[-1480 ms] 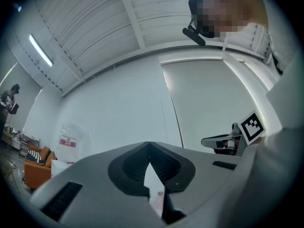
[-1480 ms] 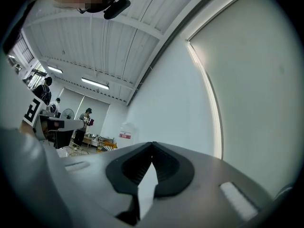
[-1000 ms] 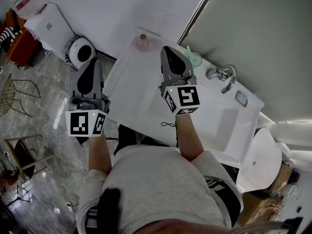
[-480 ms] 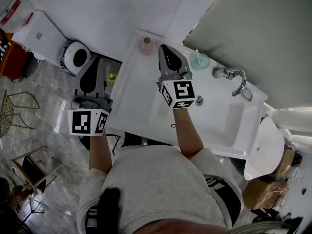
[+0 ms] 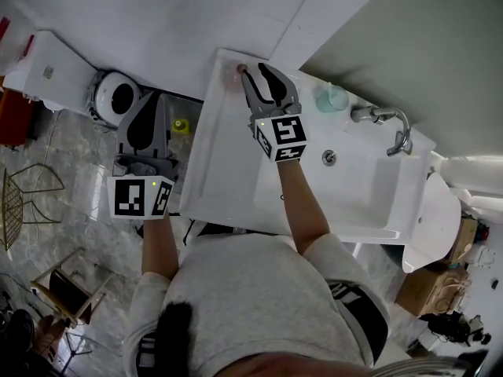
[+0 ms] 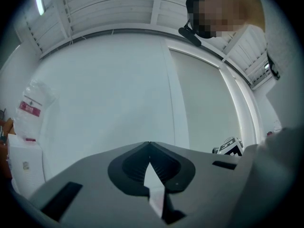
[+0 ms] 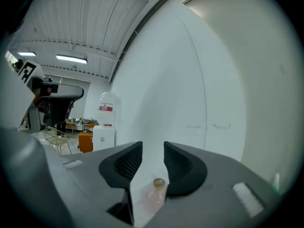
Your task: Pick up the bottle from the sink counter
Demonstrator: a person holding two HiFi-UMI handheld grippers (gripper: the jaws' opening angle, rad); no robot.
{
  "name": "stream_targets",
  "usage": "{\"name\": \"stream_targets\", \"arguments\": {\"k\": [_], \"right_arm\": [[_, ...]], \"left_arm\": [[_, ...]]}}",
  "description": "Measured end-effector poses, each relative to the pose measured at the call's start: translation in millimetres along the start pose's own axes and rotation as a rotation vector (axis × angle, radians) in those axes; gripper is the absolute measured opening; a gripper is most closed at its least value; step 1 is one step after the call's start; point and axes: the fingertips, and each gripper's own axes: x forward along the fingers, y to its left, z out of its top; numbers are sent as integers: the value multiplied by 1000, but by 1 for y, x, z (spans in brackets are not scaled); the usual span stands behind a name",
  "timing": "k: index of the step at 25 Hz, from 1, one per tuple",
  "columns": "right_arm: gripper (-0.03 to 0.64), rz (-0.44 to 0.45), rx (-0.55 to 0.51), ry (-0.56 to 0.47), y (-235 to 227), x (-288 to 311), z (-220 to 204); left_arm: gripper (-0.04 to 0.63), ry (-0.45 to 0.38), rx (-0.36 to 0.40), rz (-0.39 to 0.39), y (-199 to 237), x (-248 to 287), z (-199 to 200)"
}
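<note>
Because the pinkish bottle [image 5: 240, 69] at the back corner of the sink counter [image 5: 228, 155] looks light, smooth and easily toppled, the right gripper [image 5: 256, 74], jaws just opening, empty and framing it, should pinch its body.

Chrome faucet [image 5: 381, 120] near a teal dispenser [image 5: 332, 98]; round white appliance [image 5: 119, 98] on the grey marbled floor [image 5: 71, 148]

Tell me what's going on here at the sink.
A person holds a gripper in each hand. The right gripper is at the back left corner of the counter, lined up on the bottle. Its fingers have just been opening, and the bottle shows in the gap between them, not gripped yet. The left gripper is shut and empty, off the counter's left side.
</note>
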Motion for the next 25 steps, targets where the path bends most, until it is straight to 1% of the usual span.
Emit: {"name": "stream_targets", "arguments": {"k": [5,10,14,19,25], "right_arm": [[169,-36,-3,54,-5,24,-32],[187,-87,13,121,-12,38,-71],[193,-119,19,164,-17,43,-98],[196,-137,13,210,-21,54,-124],[196,-161,35,201,-25,66,-137]], "left_arm": [[8,25,-10,-38,14,13,-12],[8,50,-15,-64,26,19,-25],[8,72,-23,-59,37,19,-36],[8,97,-24,-46,52,19,-47],[8,127,-18,-32,65,18,-58]]}}
